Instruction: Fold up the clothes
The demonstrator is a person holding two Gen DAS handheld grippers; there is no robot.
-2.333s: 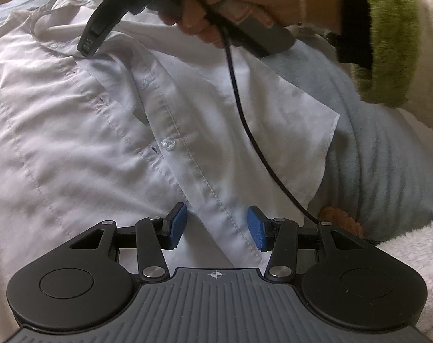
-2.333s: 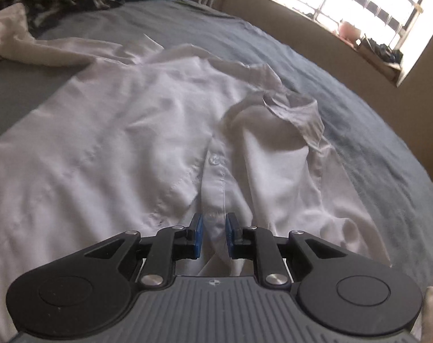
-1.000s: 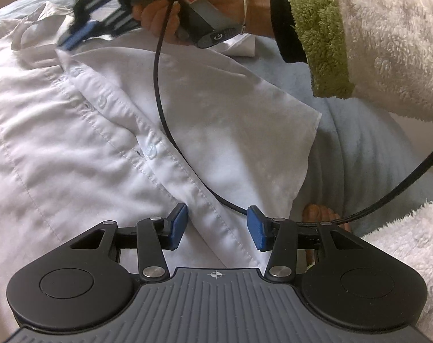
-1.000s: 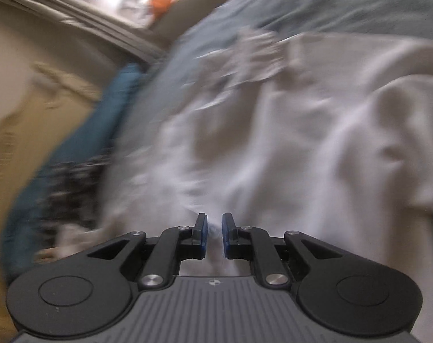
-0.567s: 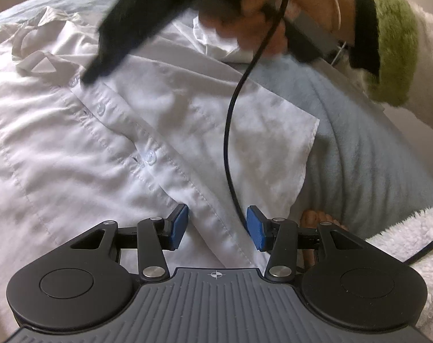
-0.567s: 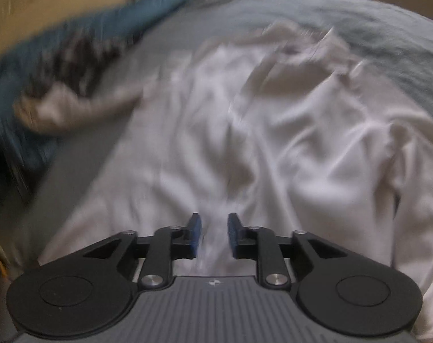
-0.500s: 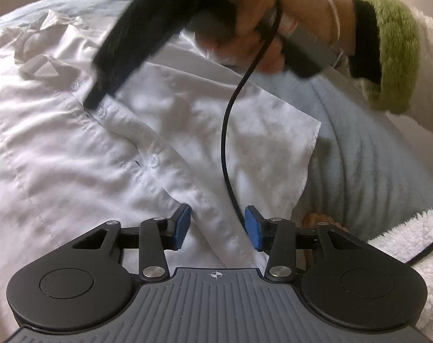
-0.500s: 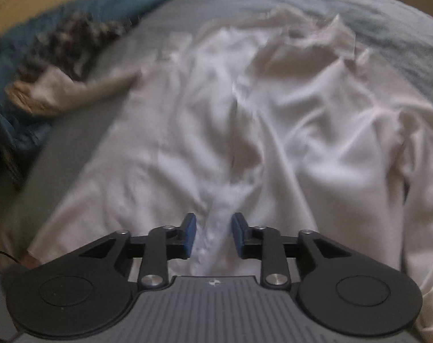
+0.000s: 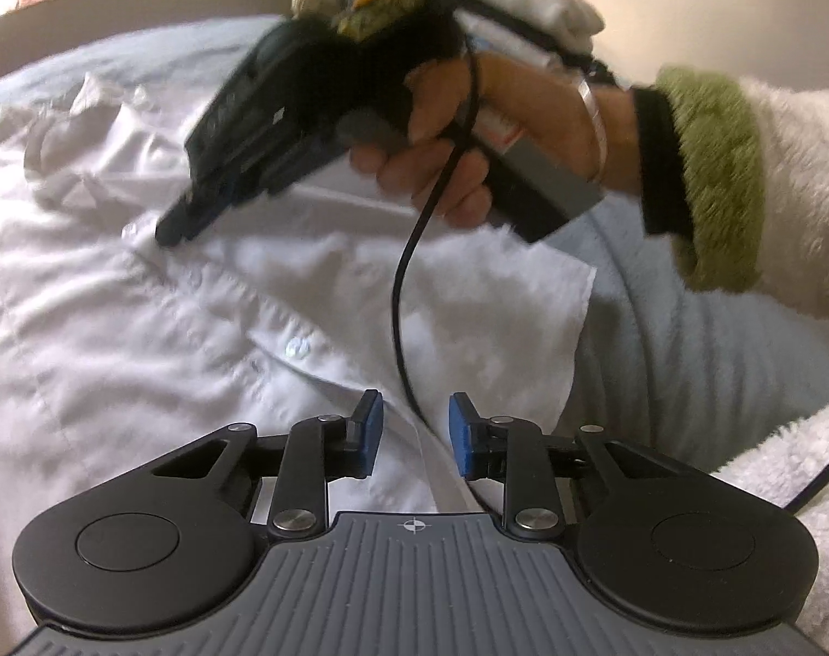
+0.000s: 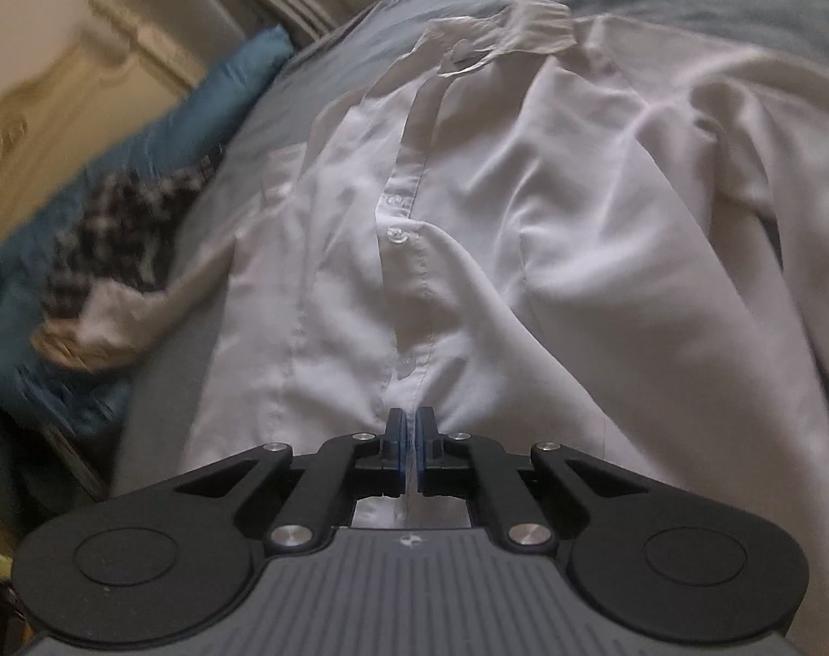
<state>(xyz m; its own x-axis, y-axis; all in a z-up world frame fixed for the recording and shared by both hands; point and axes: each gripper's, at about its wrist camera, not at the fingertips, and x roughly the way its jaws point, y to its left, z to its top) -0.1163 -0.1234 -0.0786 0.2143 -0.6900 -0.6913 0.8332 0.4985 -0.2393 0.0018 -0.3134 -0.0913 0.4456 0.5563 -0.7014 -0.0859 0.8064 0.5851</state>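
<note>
Right gripper (image 10: 411, 440) jaws pinch shirt (image 10: 524, 229) placket; left gripper (image 9: 412, 429) jaws gape.

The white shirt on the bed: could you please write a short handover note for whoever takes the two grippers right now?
Left gripper: open, empty, low over the shirt's bottom hem beside the button placket.
Right gripper: shut on the placket partway down the white shirt.
Shirt lies front up and spread on the grey-blue bedcover, collar at the far end, one sleeve trailing towards a checked garment.
Done: shirt laid out, front panels meeting at the placket.
Left: smooth the creases; no fold made yet, sleeves and body all remain.
</note>
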